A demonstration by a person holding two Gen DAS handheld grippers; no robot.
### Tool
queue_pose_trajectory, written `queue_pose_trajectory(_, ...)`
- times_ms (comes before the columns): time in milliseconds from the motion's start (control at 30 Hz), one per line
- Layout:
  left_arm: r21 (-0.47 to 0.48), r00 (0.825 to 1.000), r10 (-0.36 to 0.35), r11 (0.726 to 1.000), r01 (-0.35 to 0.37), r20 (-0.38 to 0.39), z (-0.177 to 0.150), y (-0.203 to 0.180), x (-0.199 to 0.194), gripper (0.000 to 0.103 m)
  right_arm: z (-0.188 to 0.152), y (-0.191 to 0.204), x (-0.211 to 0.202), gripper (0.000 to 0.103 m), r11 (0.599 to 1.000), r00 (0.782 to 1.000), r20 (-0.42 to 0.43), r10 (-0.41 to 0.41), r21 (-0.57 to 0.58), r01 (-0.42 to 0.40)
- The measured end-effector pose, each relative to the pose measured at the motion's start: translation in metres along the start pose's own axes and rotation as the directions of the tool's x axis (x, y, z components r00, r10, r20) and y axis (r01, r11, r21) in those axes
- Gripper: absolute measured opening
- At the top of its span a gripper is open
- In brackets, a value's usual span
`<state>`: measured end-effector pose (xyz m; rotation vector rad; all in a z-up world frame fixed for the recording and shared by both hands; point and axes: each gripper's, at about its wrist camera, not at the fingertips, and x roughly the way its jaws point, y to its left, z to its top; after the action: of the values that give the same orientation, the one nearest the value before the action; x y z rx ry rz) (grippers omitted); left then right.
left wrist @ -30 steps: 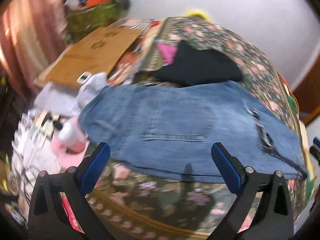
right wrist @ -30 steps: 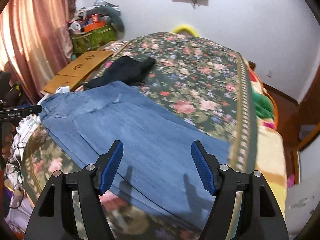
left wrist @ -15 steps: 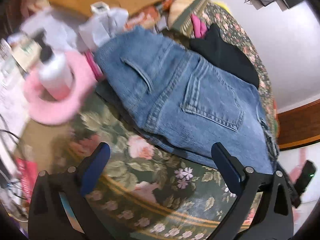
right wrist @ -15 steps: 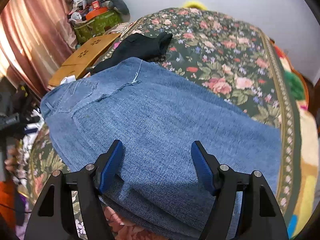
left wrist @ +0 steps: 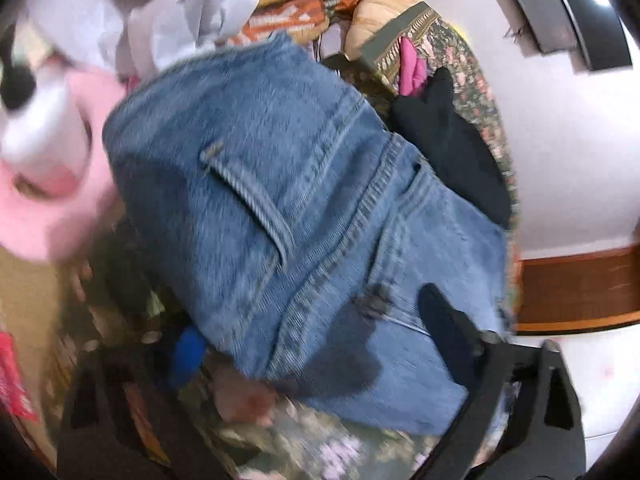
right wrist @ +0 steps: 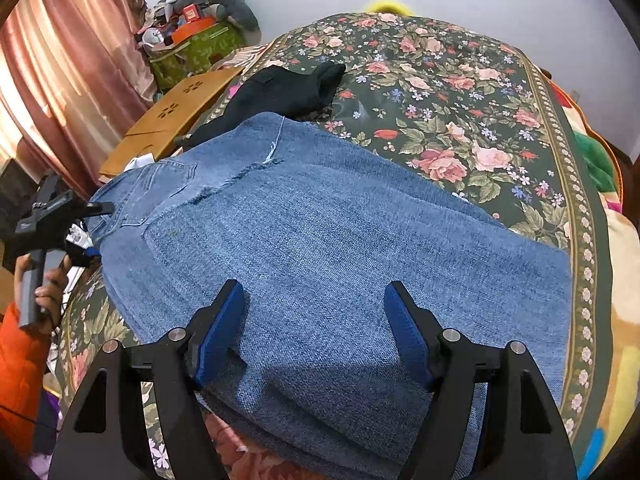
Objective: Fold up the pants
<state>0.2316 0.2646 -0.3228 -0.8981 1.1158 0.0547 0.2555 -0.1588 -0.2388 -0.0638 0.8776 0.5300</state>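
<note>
The right gripper [right wrist: 314, 334] hangs wide open over the near folded edge of the jeans [right wrist: 320, 240], gripping nothing. The left gripper [left wrist: 312, 344] is open too, its fingers straddling the waistband end at the bed's [right wrist: 460, 92] left edge. A black garment [right wrist: 280, 92] lies just beyond the denim, and a pink cushion [left wrist: 52, 184] sits beside the waistband. Both grippers have closed in on the jeans since a second ago.
</note>
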Motion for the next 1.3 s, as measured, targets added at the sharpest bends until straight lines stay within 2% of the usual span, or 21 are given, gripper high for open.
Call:
queue_pose_trajectory(67,0.035,0.997,0.073,0.997,-0.074,0.031,0.002,-0.004,0.002,0.073,0.0,-0.001,0.0,0.07,1.0,1.0,0.001,0.002,0.002,-0.002)
queue_pose_trajectory(133,0.05,0.991,0.121,0.991,-0.124,0.06,0.005,-0.004,0.001,0.052,0.0,-0.001,0.0,0.071,1.0,1.0,0.003,0.002,0.004,-0.002)
queue_pose_trajectory(233,0.072,0.986,0.14,0.987,-0.147,0.094,0.004,-0.006,-0.001,0.044,0.001,-0.001,0.0,0.071,1.0,1.0,0.005,0.003,0.007,-0.003)
queue_pose_trajectory(267,0.088,0.981,0.158,0.982,-0.168,0.114,0.002,-0.01,-0.005,0.042,0.001,-0.001,0.0,0.071,1.0,1.0,0.005,0.003,0.01,-0.003)
queue_pose_trajectory(333,0.119,0.97,0.196,0.97,-0.214,0.145,-0.002,-0.02,-0.014,0.027,0.001,-0.003,-0.004,0.071,1.0,1.0,0.004,0.009,0.024,-0.01)
queue_pose_trajectory(400,0.139,0.957,0.203,0.962,-0.234,0.208,-0.004,-0.036,-0.031,0.024,0.0,-0.007,-0.011,0.071,0.999,1.0,0.006,0.029,0.044,-0.03)
queue_pose_trajectory(500,0.169,0.928,0.198,0.95,-0.261,0.317,-0.007,-0.055,-0.069,0.019,-0.004,-0.015,-0.029,0.071,0.997,0.999,0.039,0.028,0.068,-0.031)
queue_pose_trajectory(600,0.212,0.891,0.189,0.931,-0.296,0.414,-0.014,-0.079,-0.103,0.018,-0.01,-0.033,-0.051,0.071,0.994,0.997,0.081,-0.001,0.105,-0.007)
queue_pose_trajectory(700,0.275,0.837,0.191,0.887,-0.371,0.512,-0.025,-0.116,-0.127,0.018,-0.019,-0.06,-0.068,0.071,0.985,0.993,0.101,-0.068,0.162,0.051)
queue_pose_trajectory(767,0.317,0.809,0.173,0.859,-0.403,0.562,-0.033,-0.142,-0.136,0.018,-0.027,-0.079,-0.073,0.071,0.975,0.991,0.093,-0.1,0.206,0.079)
queue_pose_trajectory(800,0.338,0.8,0.156,0.848,-0.409,0.579,-0.036,-0.154,-0.141,0.018,-0.032,-0.089,-0.073,0.071,0.966,0.99,0.077,-0.121,0.237,0.1)
queue_pose_trajectory(867,0.403,0.793,0.104,0.817,-0.412,0.601,-0.047,-0.183,-0.145,0.017,-0.041,-0.103,-0.069,0.071,0.955,0.99,0.046,-0.134,0.273,0.117)
queue_pose_trajectory(967,0.48,0.776,0.029,0.771,-0.418,0.63,-0.065,-0.226,-0.146,0.017,-0.053,-0.113,-0.053,0.071,0.953,0.994,-0.005,-0.109,0.282,0.106)
queue_pose_trajectory(1167,0.593,0.785,-0.095,0.712,-0.377,0.613,-0.089,-0.308,-0.137,0.017,-0.057,-0.114,-0.045,0.071,0.962,0.998,0.019,-0.067,0.268,0.059)
queue_pose_trajectory(1300,0.655,0.805,-0.172,0.687,-0.316,0.568,-0.109,-0.358,-0.125,0.017,-0.058,-0.115,-0.045,0.071,0.964,0.998,0.036,-0.045,0.265,0.033)
